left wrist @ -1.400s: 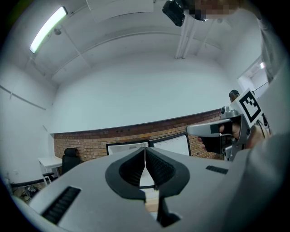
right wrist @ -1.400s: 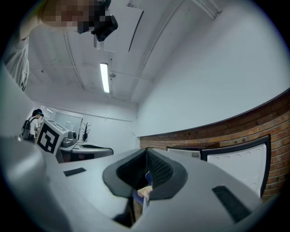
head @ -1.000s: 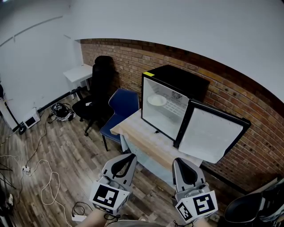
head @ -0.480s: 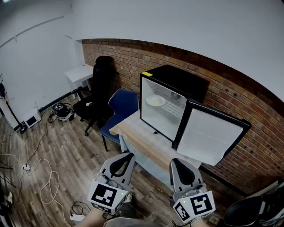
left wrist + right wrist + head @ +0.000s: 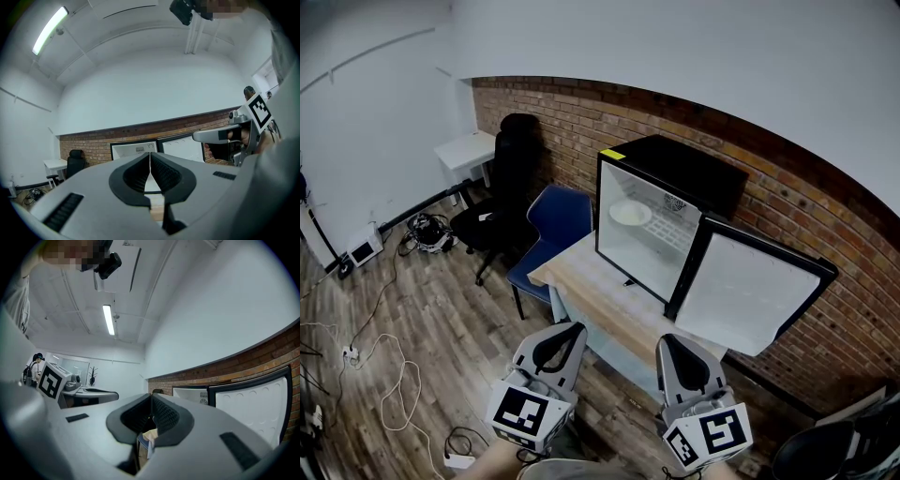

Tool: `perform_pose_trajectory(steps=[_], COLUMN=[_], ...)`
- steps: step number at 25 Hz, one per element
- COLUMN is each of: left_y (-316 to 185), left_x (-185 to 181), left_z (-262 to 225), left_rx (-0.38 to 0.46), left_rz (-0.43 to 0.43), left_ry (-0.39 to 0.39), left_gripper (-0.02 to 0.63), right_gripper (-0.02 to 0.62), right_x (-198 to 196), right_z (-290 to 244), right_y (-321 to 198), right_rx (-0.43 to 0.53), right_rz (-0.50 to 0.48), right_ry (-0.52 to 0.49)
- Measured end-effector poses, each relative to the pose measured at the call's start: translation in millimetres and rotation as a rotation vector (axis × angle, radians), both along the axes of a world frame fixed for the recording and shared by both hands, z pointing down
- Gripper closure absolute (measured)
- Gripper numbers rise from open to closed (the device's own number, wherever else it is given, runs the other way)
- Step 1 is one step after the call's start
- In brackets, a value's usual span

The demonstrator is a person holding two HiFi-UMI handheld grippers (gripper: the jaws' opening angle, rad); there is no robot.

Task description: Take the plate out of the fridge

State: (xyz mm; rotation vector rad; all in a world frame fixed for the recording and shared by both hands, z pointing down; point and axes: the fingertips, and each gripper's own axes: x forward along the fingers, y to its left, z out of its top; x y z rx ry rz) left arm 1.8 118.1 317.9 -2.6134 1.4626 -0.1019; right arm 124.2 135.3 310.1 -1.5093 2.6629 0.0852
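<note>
A black mini fridge (image 5: pixel 684 187) stands on a wooden table (image 5: pixel 591 291) against the brick wall, its door (image 5: pixel 755 295) swung open to the right. A white plate (image 5: pixel 630 213) lies on the upper shelf inside. Both grippers hang low in the head view, well short of the table. My left gripper (image 5: pixel 573 329) is shut with nothing in it, and my right gripper (image 5: pixel 669 339) is also shut and empty. In the left gripper view the shut jaws of the left gripper (image 5: pixel 150 155) point toward the fridge (image 5: pixel 133 150). The right gripper (image 5: pixel 151 397) points at the fridge's left side.
A blue chair (image 5: pixel 558 225) is tucked at the table's left end, with a black office chair (image 5: pixel 502 202) beyond it and a small white desk (image 5: pixel 469 150) by the wall. Cables (image 5: pixel 384 375) trail over the wooden floor at left.
Both grippers have sunk slightly in the head view, and the right one has drifted a little left. The fridge, door and plate have not moved.
</note>
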Motion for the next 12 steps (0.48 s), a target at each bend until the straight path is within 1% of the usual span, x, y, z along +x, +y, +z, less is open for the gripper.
perform_pose_trajectory(steps=[3,12], left_y=[-14.2,-67.2], left_x=[-3.2,-6.6], left_z=[1.1,9.6], left_rx=[-0.002,-0.023], left_rz=[0.002,0.056], left_ry=[0.007,0.010], left_gripper=[0.586,0.586], right_gripper=[0.563,0.563], right_x=[-1.6,-11.5], right_z=[2.6,10.1], right_y=[-12.7,-61.9], right_rx=[-0.005,-0.023], right_rz=[0.007,0.040], right_ry=[0.007,0.021])
